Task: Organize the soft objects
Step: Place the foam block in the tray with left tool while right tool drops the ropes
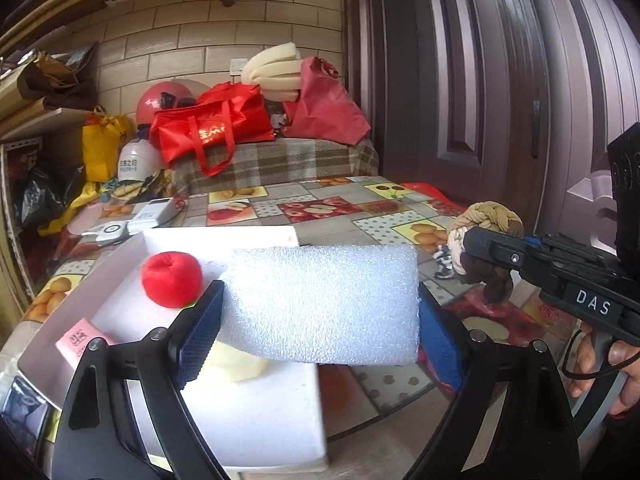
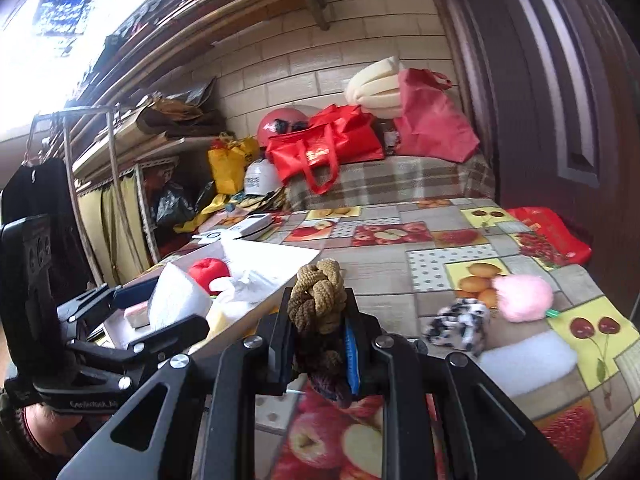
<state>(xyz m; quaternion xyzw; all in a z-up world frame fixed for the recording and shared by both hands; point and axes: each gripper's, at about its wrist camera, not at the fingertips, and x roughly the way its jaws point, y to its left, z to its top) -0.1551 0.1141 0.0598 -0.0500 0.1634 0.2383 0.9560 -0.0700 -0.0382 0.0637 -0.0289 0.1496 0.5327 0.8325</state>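
Observation:
My left gripper [image 1: 320, 320] is shut on a white foam block [image 1: 324, 304] and holds it above the right edge of a white box [image 1: 256, 420]. The box holds a red plush apple [image 1: 171, 279], a pink block [image 1: 78, 340] and a pale yellow piece [image 1: 236, 364]. My right gripper [image 2: 316, 344] is shut on a brown and tan braided knot [image 2: 318, 300], held above the table; it also shows in the left wrist view [image 1: 486, 240]. A pink pompom [image 2: 522, 297], a black-and-white soft piece [image 2: 460, 322] and a white foam piece [image 2: 528, 362] lie on the tablecloth at right.
The fruit-patterned tablecloth [image 2: 400, 276] covers the table. White devices [image 1: 152, 212] lie behind the box. Red bags [image 1: 212, 128], a helmet [image 1: 136, 160] and foam [image 1: 272, 72] pile up at the back on a plaid bench. A dark door [image 1: 480, 80] stands right.

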